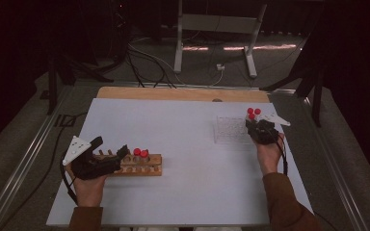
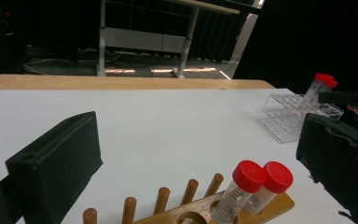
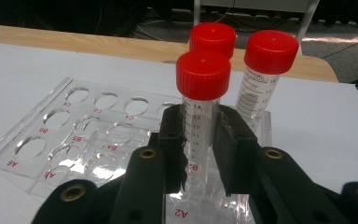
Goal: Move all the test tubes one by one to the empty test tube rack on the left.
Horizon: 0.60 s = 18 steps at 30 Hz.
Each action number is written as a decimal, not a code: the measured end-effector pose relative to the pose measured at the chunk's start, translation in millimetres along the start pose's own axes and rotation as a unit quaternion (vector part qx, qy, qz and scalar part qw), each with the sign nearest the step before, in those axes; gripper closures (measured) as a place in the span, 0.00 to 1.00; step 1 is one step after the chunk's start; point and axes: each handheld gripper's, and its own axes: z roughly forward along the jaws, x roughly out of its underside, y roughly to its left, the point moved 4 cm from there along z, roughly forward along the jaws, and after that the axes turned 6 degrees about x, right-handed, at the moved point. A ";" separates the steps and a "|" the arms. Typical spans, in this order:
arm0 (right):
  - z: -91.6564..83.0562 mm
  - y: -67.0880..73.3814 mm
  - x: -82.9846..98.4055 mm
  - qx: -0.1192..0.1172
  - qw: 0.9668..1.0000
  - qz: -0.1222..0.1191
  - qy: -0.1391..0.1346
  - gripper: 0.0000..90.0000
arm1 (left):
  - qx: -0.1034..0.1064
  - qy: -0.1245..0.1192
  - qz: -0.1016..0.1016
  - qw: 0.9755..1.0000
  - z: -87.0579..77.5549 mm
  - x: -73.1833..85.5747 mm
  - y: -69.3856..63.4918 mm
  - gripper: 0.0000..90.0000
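A clear plastic rack (image 3: 51,135) with labelled holes lies at the right of the white table (image 1: 173,125). Three red-capped tubes stand at its near corner. My right gripper (image 3: 200,135) is shut on the front tube (image 3: 203,74), pads pressing its clear body below the cap. The other two tubes (image 3: 270,51) stand just behind. In the high view this gripper (image 1: 255,126) sits at the rack (image 1: 229,129). At the left, a wooden peg rack (image 1: 147,169) holds two red-capped tubes (image 2: 248,177). My left gripper (image 2: 198,140) is open, its jaws wide either side of the wooden rack (image 2: 279,205).
A bare wooden strip (image 1: 183,93) runs along the table's far edge. Beyond it stand a metal table frame (image 1: 214,29) and cables on the floor. A wide stretch of white tabletop lies between the two racks.
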 end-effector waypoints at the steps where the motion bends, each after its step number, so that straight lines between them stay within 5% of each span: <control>1: 0.6 0.1 0.1 0.001 1.000 0.000 0.000 0.81 | 0.000 0.000 -0.001 1.000 0.0 0.1 0.1 0.01; 18: -12.9 -3.9 -10.5 -0.006 0.999 0.011 -0.035 0.83 | 0.000 0.000 -0.005 1.000 -0.3 0.4 2.0 0.01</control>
